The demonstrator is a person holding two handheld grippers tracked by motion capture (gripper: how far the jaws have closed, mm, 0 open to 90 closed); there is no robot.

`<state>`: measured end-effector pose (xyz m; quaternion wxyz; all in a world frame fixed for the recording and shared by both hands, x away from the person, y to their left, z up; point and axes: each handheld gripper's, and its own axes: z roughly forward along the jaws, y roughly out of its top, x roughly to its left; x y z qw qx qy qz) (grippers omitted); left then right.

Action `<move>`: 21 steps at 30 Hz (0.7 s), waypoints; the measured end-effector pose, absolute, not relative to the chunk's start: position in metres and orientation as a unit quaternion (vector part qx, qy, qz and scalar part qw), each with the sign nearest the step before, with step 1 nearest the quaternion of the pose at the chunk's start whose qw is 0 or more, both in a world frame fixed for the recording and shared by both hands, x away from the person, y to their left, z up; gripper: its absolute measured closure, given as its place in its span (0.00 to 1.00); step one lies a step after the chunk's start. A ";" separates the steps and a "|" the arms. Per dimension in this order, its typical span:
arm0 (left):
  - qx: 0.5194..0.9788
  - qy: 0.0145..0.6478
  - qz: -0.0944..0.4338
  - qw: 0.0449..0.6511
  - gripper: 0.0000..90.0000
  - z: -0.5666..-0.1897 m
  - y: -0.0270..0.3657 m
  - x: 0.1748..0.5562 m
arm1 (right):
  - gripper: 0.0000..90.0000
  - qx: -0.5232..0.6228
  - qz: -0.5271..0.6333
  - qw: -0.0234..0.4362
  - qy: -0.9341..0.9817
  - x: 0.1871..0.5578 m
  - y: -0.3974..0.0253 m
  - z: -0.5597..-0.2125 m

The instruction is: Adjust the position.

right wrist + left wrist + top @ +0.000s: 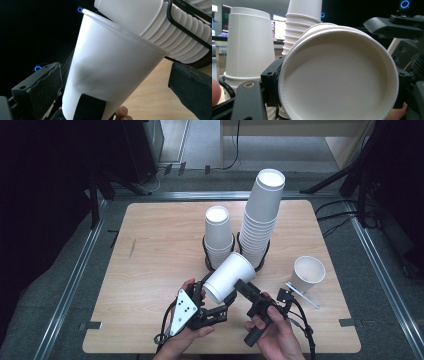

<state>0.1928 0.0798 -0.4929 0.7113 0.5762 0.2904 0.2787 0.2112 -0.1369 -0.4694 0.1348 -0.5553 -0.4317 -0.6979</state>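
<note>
A person is holding a white paper cup tilted above the front middle of a wooden table, with a two-jaw gripper in each hand. The left gripper is pinching the cup near its base; in the left gripper view its black jaws are sitting on either side of the cup's round bottom. The right gripper is reaching in from the right, beside the cup's wall. In the right gripper view its jaws are standing spread, one on each side of the cup, and neither pad is clearly touching it. The cup's open mouth is pointing up and away, towards the two stacks behind it.

Just behind the held cup, a short stack of paper cups is standing in a black wire holder on the table. Just to its right, a tall stack of paper cups is rising from a second black holder and leaning slightly to the right. A single paper cup is standing apart near the table's right edge, mouth up and tilted. A thin metal rod is lying on the table just in front of it.
</note>
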 end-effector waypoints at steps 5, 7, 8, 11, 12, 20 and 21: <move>0.582 0.284 0.279 0.709 0.24 -0.495 0.075 0.191 | 0.00 -0.568 -0.693 0.155 -0.417 0.214 -0.139 -0.472; 0.584 0.281 0.281 0.708 0.24 -0.496 0.073 0.190 | 0.00 -0.570 -0.692 0.163 -0.413 0.214 -0.139 -0.473; 0.585 0.280 0.282 0.707 0.24 -0.496 0.072 0.189 | 0.00 -0.571 -0.692 0.164 -0.411 0.214 -0.139 -0.473; 0.588 0.277 0.281 0.706 0.24 -0.497 0.069 0.188 | 0.00 -0.574 -0.690 0.172 -0.405 0.215 -0.140 -0.474; 0.589 0.276 0.281 0.706 0.24 -0.497 0.068 0.188 | 0.00 -0.575 -0.690 0.176 -0.402 0.215 -0.140 -0.474; 0.591 0.268 0.275 0.709 0.24 -0.499 0.064 0.186 | 0.00 -0.577 -0.689 0.192 -0.393 0.218 -0.141 -0.477; 0.594 0.267 0.276 0.707 0.24 -0.499 0.064 0.186 | 0.00 -0.579 -0.687 0.195 -0.393 0.218 -0.141 -0.477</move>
